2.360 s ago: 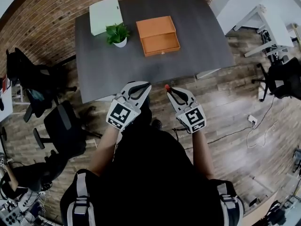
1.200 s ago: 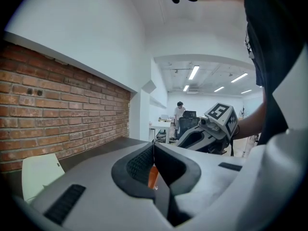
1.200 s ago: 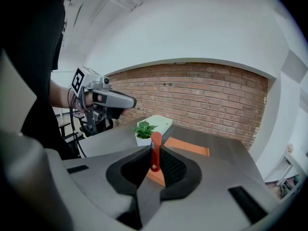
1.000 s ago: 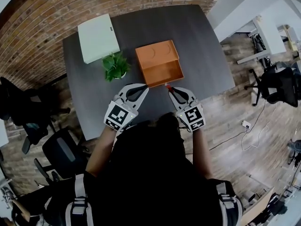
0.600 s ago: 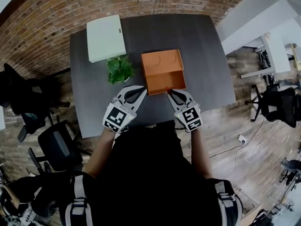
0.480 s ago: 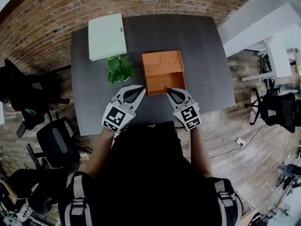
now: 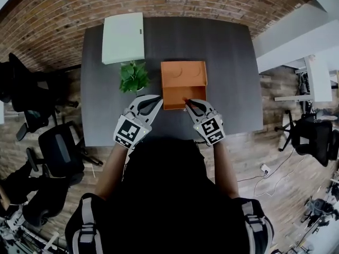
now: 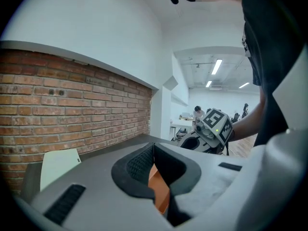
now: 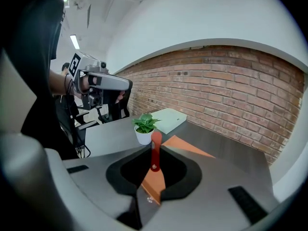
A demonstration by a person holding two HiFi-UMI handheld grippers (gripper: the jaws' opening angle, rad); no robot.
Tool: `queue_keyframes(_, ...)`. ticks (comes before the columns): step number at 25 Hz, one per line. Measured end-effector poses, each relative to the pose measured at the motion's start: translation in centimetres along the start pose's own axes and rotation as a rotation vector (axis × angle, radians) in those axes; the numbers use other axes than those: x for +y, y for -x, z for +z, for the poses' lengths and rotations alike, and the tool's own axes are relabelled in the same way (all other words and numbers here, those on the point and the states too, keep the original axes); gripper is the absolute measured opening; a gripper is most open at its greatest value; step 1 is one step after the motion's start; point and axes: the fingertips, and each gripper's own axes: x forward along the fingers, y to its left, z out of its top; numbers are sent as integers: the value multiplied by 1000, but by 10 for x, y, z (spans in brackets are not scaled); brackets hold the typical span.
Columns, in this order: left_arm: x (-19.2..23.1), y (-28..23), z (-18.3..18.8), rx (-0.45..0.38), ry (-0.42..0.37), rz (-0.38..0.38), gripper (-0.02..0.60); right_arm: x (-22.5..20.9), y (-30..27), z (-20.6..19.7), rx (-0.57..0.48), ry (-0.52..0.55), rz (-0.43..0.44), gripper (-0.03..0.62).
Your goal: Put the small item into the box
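An open orange box (image 7: 183, 84) lies on the dark table (image 7: 228, 62), its lid flat behind it. My right gripper (image 7: 186, 103) is shut on a small red item (image 7: 185, 100), held at the box's near edge. In the right gripper view the red item (image 9: 156, 141) stands upright between the jaws of the right gripper (image 9: 153, 153), with the orange box (image 9: 155, 179) just beyond. My left gripper (image 7: 157, 97) hovers shut and empty left of the box's near corner. The left gripper view shows the left gripper (image 8: 153, 148) with a strip of the orange box (image 8: 160, 189) behind its jaws.
A small potted plant (image 7: 133, 77) stands just left of the box, close to the left gripper. A flat white box (image 7: 123, 37) lies at the table's far left corner. Office chairs (image 7: 55, 147) stand on the wood floor left of the table. A brick wall runs behind it.
The person has walked up to the table. Both grippers have come from the table's near edge to the box's near edge, and the right one still holds the red item.
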Motion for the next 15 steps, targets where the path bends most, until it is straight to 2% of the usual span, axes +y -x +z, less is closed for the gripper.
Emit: queue_keyframes(15, 0, -19, -9, 51, 29, 78, 23, -11, -30, -39, 57, 20, 133, 67)
